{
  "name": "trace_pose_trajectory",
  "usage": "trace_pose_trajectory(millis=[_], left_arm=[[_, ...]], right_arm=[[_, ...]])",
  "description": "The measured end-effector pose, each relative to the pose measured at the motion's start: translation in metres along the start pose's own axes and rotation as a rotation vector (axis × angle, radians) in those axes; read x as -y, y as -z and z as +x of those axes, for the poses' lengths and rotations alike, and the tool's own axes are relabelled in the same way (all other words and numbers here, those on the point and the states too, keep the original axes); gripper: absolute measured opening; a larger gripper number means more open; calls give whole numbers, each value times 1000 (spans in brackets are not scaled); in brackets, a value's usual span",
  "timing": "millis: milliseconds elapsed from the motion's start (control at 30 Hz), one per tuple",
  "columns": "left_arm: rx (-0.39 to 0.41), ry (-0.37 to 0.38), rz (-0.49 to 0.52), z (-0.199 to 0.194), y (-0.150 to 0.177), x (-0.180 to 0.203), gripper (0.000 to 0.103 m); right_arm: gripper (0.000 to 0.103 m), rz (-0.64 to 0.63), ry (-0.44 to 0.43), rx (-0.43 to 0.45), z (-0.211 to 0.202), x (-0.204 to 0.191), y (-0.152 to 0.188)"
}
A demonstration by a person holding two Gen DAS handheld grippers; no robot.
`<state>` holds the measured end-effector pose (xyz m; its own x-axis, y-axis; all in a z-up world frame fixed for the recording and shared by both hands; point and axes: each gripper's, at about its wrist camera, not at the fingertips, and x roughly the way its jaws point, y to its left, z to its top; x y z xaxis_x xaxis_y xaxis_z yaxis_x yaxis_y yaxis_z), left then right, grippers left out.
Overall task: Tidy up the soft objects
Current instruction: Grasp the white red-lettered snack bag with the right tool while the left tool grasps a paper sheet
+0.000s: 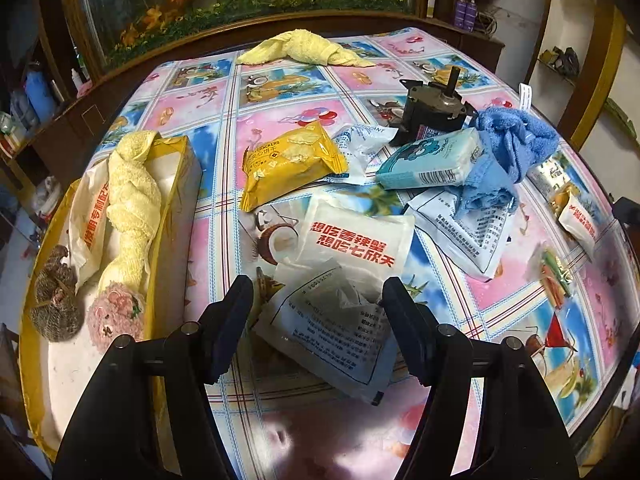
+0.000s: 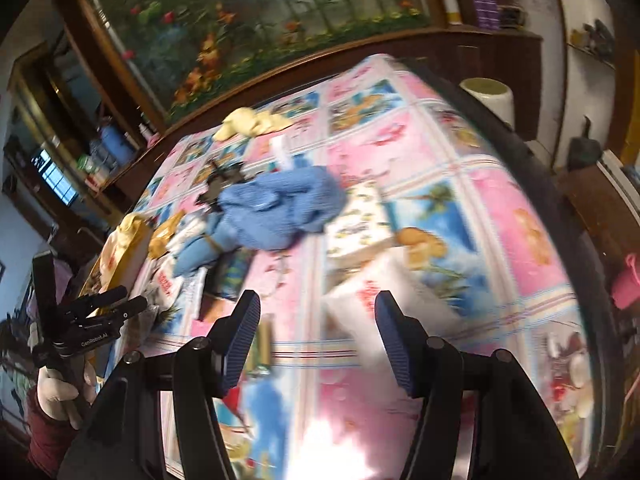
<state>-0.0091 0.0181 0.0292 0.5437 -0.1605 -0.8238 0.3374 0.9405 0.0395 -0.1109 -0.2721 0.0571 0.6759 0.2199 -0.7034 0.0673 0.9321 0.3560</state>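
My left gripper is open above a crumpled white printed packet on the table; its pads do not touch it. To its left a yellow box holds a rolled yellow towel, a brown scrubber and a pink knitted piece. A blue towel lies at the right, and another yellow towel at the far edge. My right gripper is open over the tablecloth near a white packet. Beyond it lies the blue towel. The right wrist view is blurred.
A yellow cracker packet, a light blue tissue pack, a black motor and more white packets litter the table. A gloved hand holds the left gripper. A white cylinder stands off the far corner.
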Motion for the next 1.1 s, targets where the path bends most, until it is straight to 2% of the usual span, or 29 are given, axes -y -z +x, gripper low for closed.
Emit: trace_pose_trajectory(millis=[100,167,267,333,400,533,633,767,867,933,1100], left_arm=[[-37,-7,-25,14,-1,-5,76],[-101,11,-36,26,3,-4,79],[-105,71,4,23,8,7,79],[-115,162,23,16,11,14,78],[-96,207,8,4,13,13,78],[-30,233,-67,-20,17,-3,78],[-21,214,-104,-25,25,-14,78],[-28,152,-72,-22,34,-8,78],[-37,192,-53,-14,29,6,78],[-43,195,-4,-6,26,23,78],[-29,85,105,10,23,59,81]], right_arm=[[60,36,18,17,-5,25,-1],[60,63,28,30,-8,40,-1],[60,107,36,38,-7,57,-4],[60,113,35,23,-4,62,-3],[60,100,34,-2,3,63,-2],[60,55,31,-47,20,54,-2],[60,-11,67,-87,38,47,-8],[61,-48,34,-126,49,37,-11],[62,-91,24,-146,51,27,-7],[63,-105,21,-150,50,24,-4],[64,-105,41,-148,47,26,-5]])
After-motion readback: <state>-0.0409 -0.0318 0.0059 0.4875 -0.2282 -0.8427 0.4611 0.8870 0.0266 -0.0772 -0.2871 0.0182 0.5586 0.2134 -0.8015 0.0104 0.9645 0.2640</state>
